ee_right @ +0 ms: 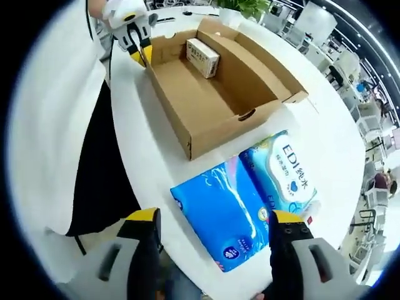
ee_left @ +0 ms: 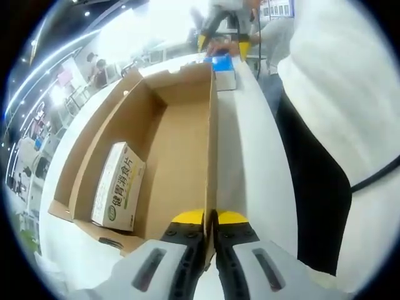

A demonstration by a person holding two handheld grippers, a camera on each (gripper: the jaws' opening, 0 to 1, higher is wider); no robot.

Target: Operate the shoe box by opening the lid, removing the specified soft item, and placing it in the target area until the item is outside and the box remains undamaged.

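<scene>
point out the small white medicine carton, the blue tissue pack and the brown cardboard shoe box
small white medicine carton (ee_left: 119, 185), left gripper view, printed top face
blue tissue pack (ee_right: 219, 219), right gripper view, wrapper middle
brown cardboard shoe box (ee_right: 200, 94), right gripper view, inner floor

Medicine carton (ee_right: 203, 57) lies inside shoe box (ee_right: 187, 106); tissue packs (ee_right: 250, 200) beside it.

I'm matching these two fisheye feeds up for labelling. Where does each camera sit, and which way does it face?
Left gripper view: rides the left tool, shut on the box wall, looking along the box at the carton; the person's torso at right.
Right gripper view: rides the open right tool, facing the blue pack, wipes and box; torso at left.
Shared: box, carton, table, left tool.
</scene>
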